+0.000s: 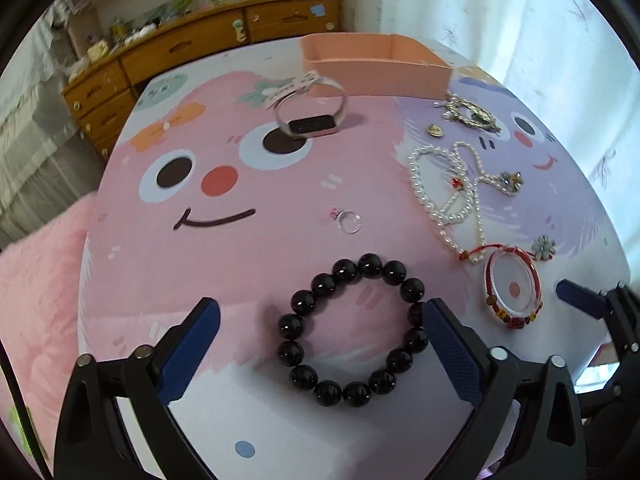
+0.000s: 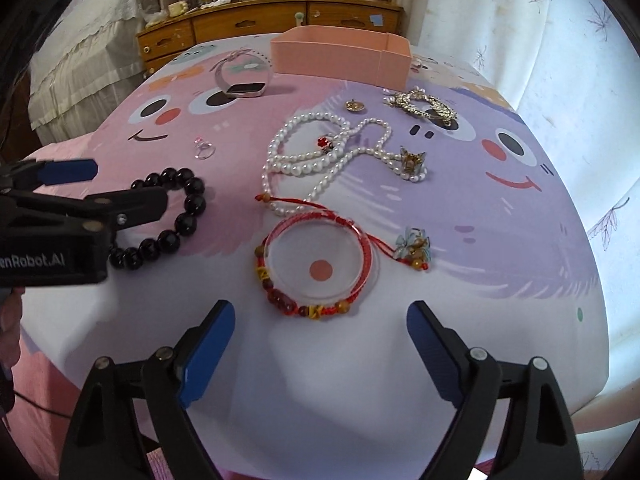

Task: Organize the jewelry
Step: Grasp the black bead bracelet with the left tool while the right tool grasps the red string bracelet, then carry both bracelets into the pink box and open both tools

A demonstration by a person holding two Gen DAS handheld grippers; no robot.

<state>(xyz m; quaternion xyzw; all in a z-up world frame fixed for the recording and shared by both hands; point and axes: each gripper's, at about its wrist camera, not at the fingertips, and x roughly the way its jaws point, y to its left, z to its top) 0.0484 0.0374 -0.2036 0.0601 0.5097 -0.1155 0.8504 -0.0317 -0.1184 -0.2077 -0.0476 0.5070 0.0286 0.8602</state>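
A black bead bracelet (image 1: 352, 330) lies on the table between the open fingers of my left gripper (image 1: 320, 320); its right pad touches or nearly touches the beads. The bracelet also shows in the right wrist view (image 2: 176, 216), partly hidden by the left gripper. A red cord bracelet around a clear disc (image 2: 320, 264) lies just ahead of my open, empty right gripper (image 2: 320, 324); it also shows in the left wrist view (image 1: 514, 290). A pearl necklace (image 2: 320, 152), a clear ring (image 2: 204, 150), a watch (image 2: 244, 88), a gold bracelet (image 2: 424, 106) and a small pendant (image 2: 354, 105) lie farther back. A pink box (image 2: 340, 58) stands at the far edge.
The table carries a pink and purple cartoon-face cloth (image 2: 500, 208). A blue-flower charm (image 2: 414, 246) hangs off the red cord. A wooden dresser (image 2: 248, 26) stands behind the table, a bed (image 2: 80, 52) to the left, a curtain (image 2: 540, 40) to the right.
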